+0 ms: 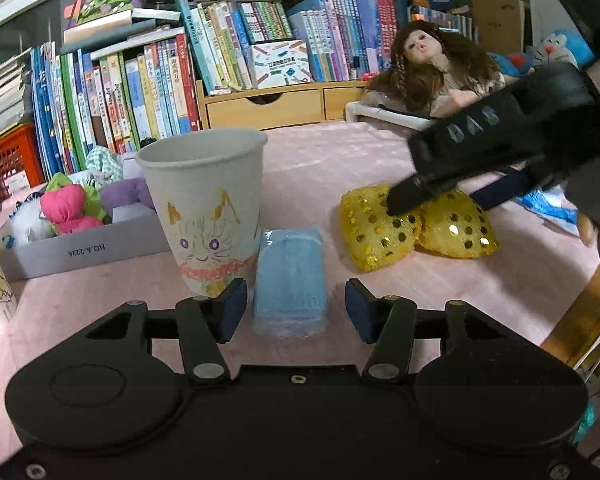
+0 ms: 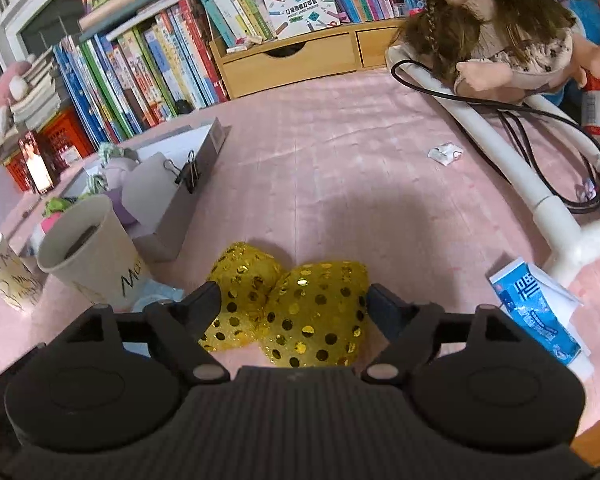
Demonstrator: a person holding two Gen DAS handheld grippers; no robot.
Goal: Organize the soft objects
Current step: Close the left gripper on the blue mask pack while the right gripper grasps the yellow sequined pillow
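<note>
Pink cloth table (image 2: 340,152) has loads of bare room mid-way, wooden edge showing at the right. One grey cardboard box (image 1: 84,250) of soft toys, two paper cups, one with a cat drawing (image 1: 204,216). One shiny gold sequin bow (image 2: 288,312) sits between the wide-apart right gripper (image 2: 292,304) jaws, unpinched. One crinkly blue wrapped pack (image 1: 290,280) lies loose between the half-open left gripper (image 1: 296,310).

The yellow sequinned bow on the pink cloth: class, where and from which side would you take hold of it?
Grip the yellow sequinned bow at the pinched waist between its two puffy lobes, coming from above and closing across the narrow middle. The lobes are wide and soft; the centre is the slimmest part, so it fits the open right claw best.
</note>
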